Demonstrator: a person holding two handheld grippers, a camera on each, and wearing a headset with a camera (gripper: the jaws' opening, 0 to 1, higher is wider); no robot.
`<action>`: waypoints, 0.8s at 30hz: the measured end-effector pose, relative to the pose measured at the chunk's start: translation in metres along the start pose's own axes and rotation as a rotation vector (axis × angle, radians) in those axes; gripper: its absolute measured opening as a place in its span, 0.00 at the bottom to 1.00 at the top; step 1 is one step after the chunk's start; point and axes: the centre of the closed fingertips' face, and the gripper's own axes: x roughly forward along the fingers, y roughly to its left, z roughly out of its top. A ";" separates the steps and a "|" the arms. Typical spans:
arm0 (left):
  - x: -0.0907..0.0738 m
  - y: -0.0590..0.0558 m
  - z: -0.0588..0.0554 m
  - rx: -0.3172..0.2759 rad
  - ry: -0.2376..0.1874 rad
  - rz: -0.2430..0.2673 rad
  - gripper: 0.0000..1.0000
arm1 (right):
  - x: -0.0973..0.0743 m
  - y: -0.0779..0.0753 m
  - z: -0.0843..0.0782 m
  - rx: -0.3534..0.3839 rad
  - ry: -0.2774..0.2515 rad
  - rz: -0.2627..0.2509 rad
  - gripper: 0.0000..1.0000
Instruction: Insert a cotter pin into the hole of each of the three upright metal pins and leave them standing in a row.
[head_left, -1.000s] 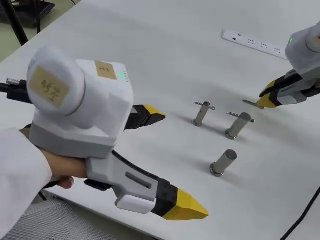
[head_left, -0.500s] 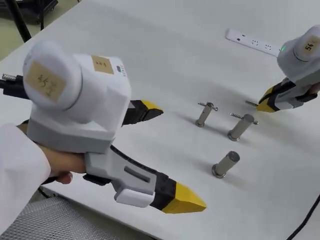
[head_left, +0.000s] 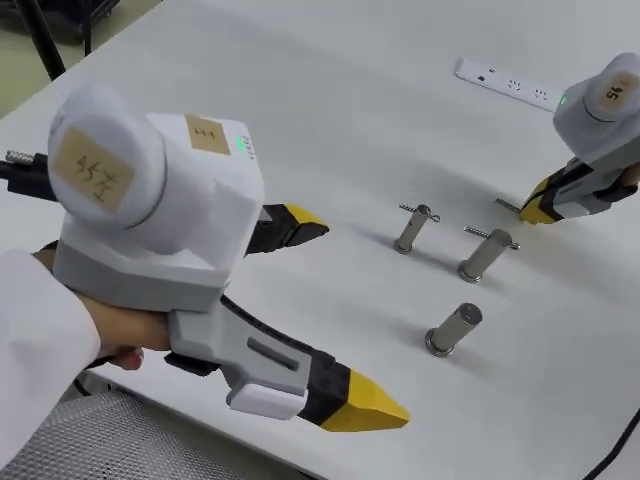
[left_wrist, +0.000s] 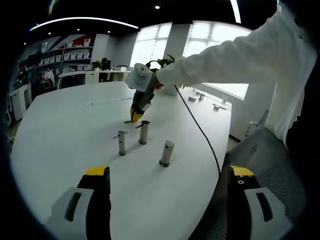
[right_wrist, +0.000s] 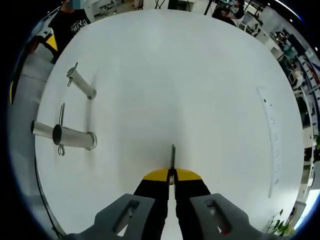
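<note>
Three metal pins stand on the white table (head_left: 330, 120). The far pin (head_left: 412, 228) and the middle pin (head_left: 485, 253) each carry a cotter pin through the top. The nearest pin (head_left: 455, 327) has a bare top. My right gripper (head_left: 532, 213) is low over the table behind the middle pin, shut on a loose cotter pin (head_left: 507, 205) that sticks out of its tips (right_wrist: 173, 157). My left gripper (head_left: 340, 317) hovers open and holds nothing, left of the pins. In the left gripper view the three pins (left_wrist: 144, 132) stand ahead between the jaws.
A white power strip (head_left: 510, 85) lies at the far right of the table. A black cable (head_left: 612, 450) runs off the near right edge. The table's near edge passes under my left gripper, with a mesh chair seat (head_left: 110, 440) below it.
My right gripper has tipped more upright, with its tip and the cotter pin staying at about the same spot. The left gripper and the three pins have barely shifted.
</note>
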 end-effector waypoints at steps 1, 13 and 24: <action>0.000 0.000 0.000 0.000 0.000 0.000 0.96 | 0.000 0.000 0.000 -0.002 0.000 0.000 0.00; 0.001 -0.001 0.005 -0.004 -0.014 -0.013 0.96 | -0.019 -0.004 0.009 -0.028 -0.058 -0.043 0.00; 0.004 0.014 0.033 -0.025 -0.108 0.034 0.86 | -0.055 0.015 0.016 -0.143 -0.148 -0.109 0.00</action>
